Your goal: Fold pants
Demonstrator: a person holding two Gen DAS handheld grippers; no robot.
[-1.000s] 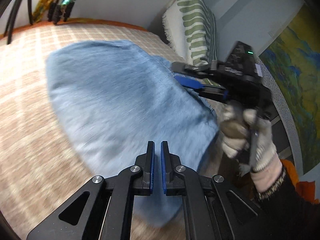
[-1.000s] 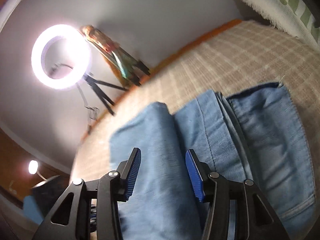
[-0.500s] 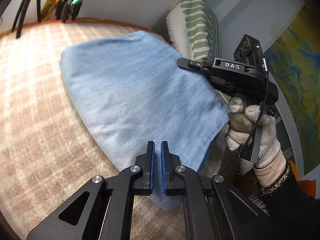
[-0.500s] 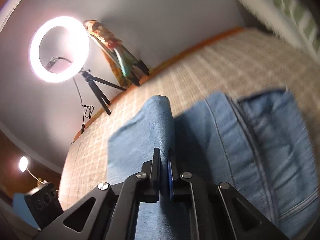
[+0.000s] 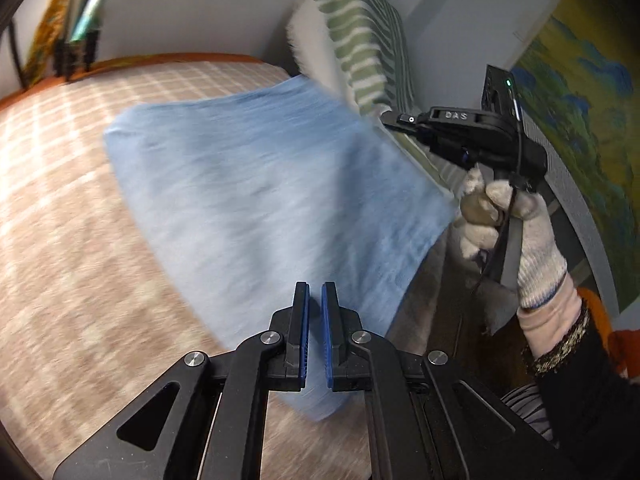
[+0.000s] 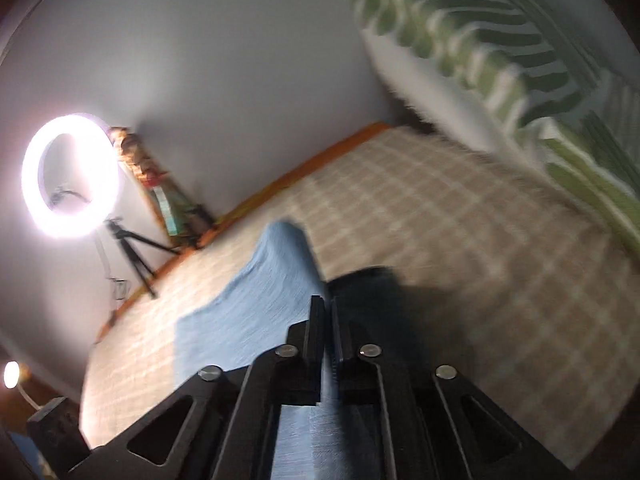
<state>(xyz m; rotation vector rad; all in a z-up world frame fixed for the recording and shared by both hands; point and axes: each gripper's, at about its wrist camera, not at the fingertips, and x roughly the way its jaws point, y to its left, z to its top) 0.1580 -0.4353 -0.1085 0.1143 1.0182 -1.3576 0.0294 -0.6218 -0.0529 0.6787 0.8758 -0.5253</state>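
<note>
**Claws lifting one pair of denim pants**

Both claws are pinching the soft blue denim pants (image 5: 264, 200) above the checked woven bedspread (image 5: 60, 208): left claw (image 5: 314, 312) clamped on one edge, right claw (image 6: 325, 320) clamped on the other. One fringed, green-striped pillow (image 5: 360, 32) is leaning behind.

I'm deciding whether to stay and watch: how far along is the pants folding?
Partly done: the pants are already doubled into a compact panel. In hand: left gripper and right gripper each pinch an edge, lifting it off the bed. Left: laying it down finished.
</note>
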